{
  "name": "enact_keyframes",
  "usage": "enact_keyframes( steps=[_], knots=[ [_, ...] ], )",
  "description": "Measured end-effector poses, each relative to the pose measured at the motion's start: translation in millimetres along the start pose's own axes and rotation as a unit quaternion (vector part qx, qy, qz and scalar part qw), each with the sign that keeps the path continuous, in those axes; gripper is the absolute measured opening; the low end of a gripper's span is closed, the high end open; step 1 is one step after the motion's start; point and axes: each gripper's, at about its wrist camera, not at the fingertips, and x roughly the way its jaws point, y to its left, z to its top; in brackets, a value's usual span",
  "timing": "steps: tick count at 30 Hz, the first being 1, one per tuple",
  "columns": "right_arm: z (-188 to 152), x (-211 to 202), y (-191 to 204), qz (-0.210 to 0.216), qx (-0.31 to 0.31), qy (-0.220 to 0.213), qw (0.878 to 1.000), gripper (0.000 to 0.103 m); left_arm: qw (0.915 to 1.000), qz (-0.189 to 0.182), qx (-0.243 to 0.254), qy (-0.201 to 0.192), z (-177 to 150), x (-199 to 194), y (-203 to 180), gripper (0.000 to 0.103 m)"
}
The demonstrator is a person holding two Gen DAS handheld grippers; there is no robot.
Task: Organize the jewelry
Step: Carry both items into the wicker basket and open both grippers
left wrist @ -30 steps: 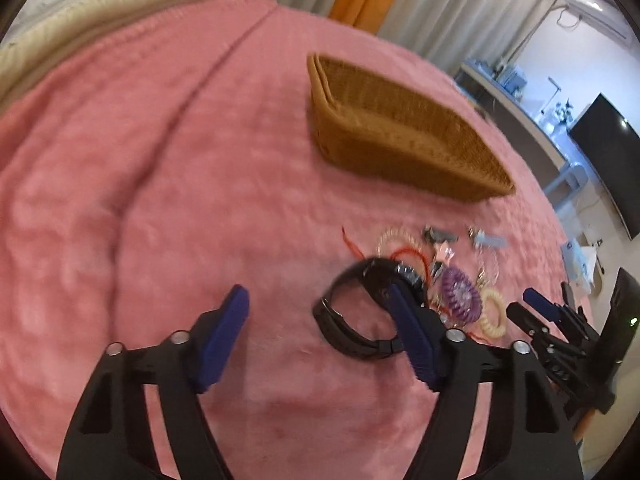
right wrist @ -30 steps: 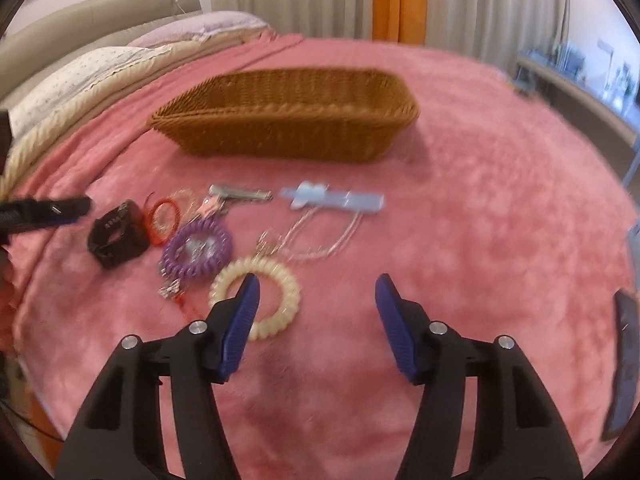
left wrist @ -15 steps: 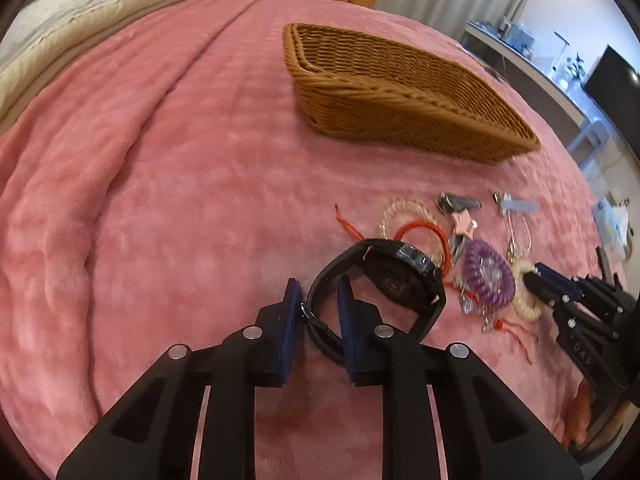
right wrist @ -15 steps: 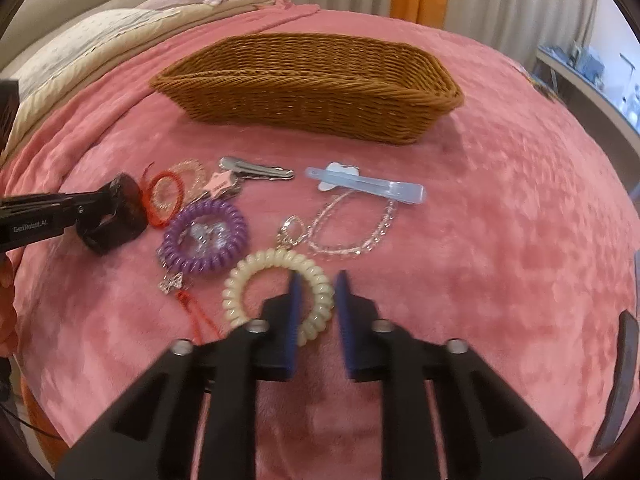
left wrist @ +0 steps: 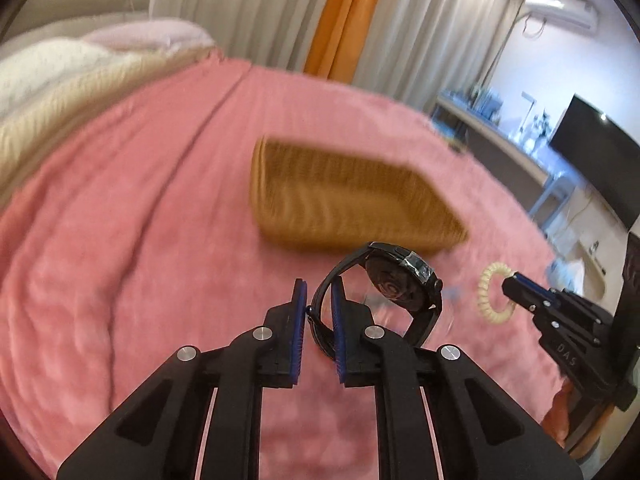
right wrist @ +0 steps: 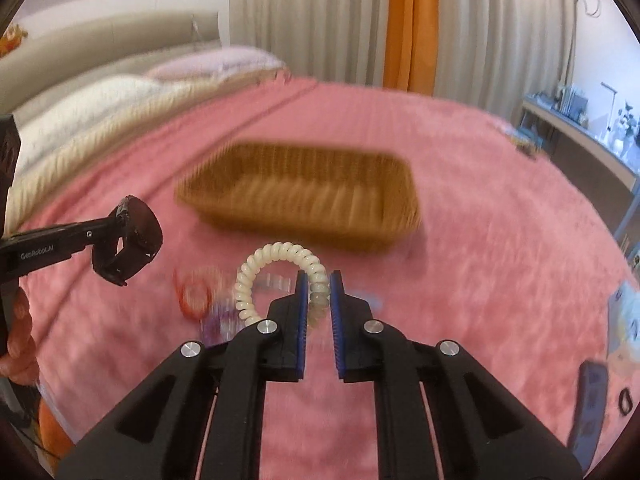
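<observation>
both grippers hold a piece of jewelry up off the pink blanket, short of the wicker basket.

the left gripper (left wrist: 319, 300) has its blue pads pinched on the strap of a black watch (left wrist: 394, 284), which hangs clear of the pink blanket (left wrist: 120, 240) with its case tipped toward the wicker basket (left wrist: 344, 204) just beyond it. the right gripper (right wrist: 319, 292) has its pads pressed onto one side of a cream spiral bracelet (right wrist: 276, 258), the rest of the loop standing out to its left (the same loop shows at the far right of the left wrist view). below and left of that bracelet, a red cord bracelet (right wrist: 196, 294) and a purple spiral piece (right wrist: 218, 320) lie on the blanket, both blurred. the basket sits upright farther back, near the middle of the bed, its inside too blurred to read. a dark phone (right wrist: 588, 400) lies at the right edge of the right wrist view.
</observation>
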Motion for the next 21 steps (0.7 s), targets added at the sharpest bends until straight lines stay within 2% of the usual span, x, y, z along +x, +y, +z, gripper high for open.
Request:
enact_keyframes(
  steps=[4,9,14,17,21],
  knots=[
    [43,17,-15,-0.004,0.014,-0.024,1.000,0.009,0.9994,0.006,0.007,-0.033,41,9,-14,0.010],
    [78,75,-34,0.009,0.041,0.002,0.999,0.009,0.9993,0.018,0.005,-0.033,76,50,-19,0.011],
    [85,145,-47,0.016,0.063,0.069,0.995,0.009,0.9993,0.038,-0.003,0.000,88,106,-12,0.011],
    [80,171,-47,0.013,0.064,0.101,0.993,0.009,0.9983,0.050,-0.002,0.030,86,139,-8,0.011],
    [72,189,-42,0.005,0.058,0.132,0.990,0.009,0.9968,0.059,-0.003,0.053,79,158,-1,0.011]
  ],
)
